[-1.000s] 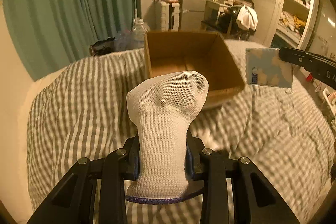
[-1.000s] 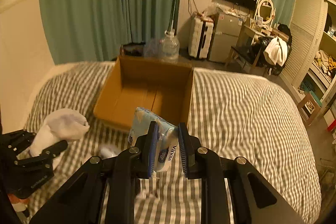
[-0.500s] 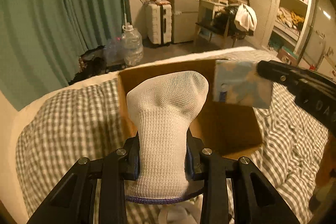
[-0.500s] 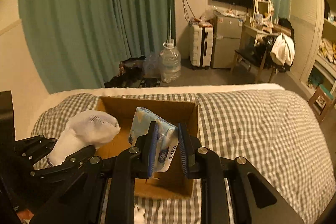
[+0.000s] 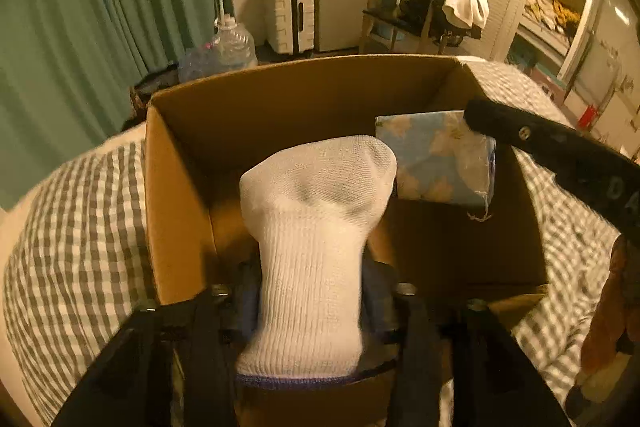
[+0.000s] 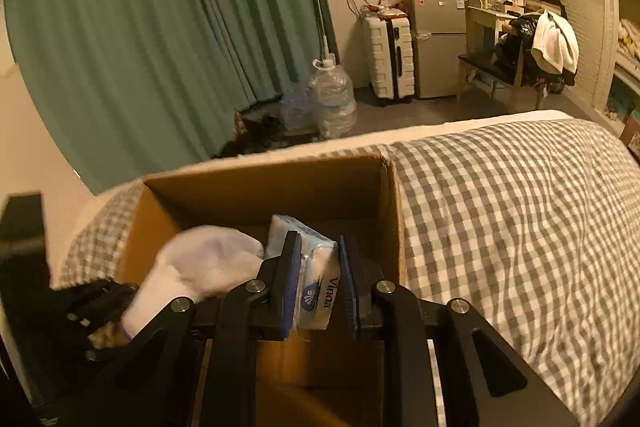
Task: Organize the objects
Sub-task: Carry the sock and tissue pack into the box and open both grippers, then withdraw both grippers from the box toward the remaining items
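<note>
We see left hand-held gripper (image 5: 310, 301) clamping white knit sock (image 5: 314, 239), right hand-held gripper (image 6: 319, 283) pinching blue tissue pack (image 6: 310, 267), both over open brown cardboard box (image 5: 280, 107) ahead, checked bed (image 6: 520, 207) beneath

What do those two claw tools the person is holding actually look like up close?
Both the left gripper and the right gripper are matte black, angular linkage arms joined by round silver bolts. The jaws carry flat blue pads. White lettering marks the right one's side. No cables or sleeves show.
</note>
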